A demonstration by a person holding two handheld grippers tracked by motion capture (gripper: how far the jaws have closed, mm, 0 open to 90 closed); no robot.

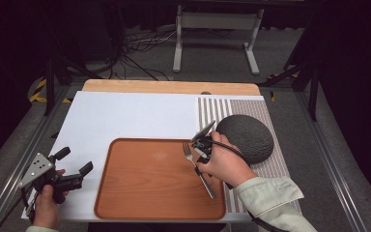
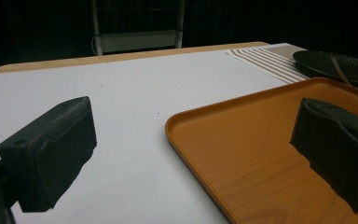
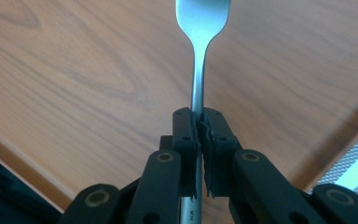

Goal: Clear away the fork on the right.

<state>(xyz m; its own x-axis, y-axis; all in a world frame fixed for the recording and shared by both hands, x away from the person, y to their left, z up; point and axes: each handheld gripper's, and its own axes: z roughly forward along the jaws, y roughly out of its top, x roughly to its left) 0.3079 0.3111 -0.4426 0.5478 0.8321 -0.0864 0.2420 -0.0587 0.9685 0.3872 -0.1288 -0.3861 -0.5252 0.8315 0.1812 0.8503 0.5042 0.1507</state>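
R gripper (image 3: 199, 122) clamped on fork (image 1: 196, 166) mid-handle, tines fwd over wooden tray (image 1: 145, 188), near its right edge. L gripper (image 1: 73, 170) jaws apart, nothing betw, over white mat (image 1: 125, 116) left of tray.

The fork's (image 3: 200, 56) tines are cut off by the top edge of the right gripper view, and part of its handle is hidden between the closed jaws of the right tool (image 3: 199, 140). In the left gripper view the dark plate (image 2: 340, 67) is cut off at the right edge.
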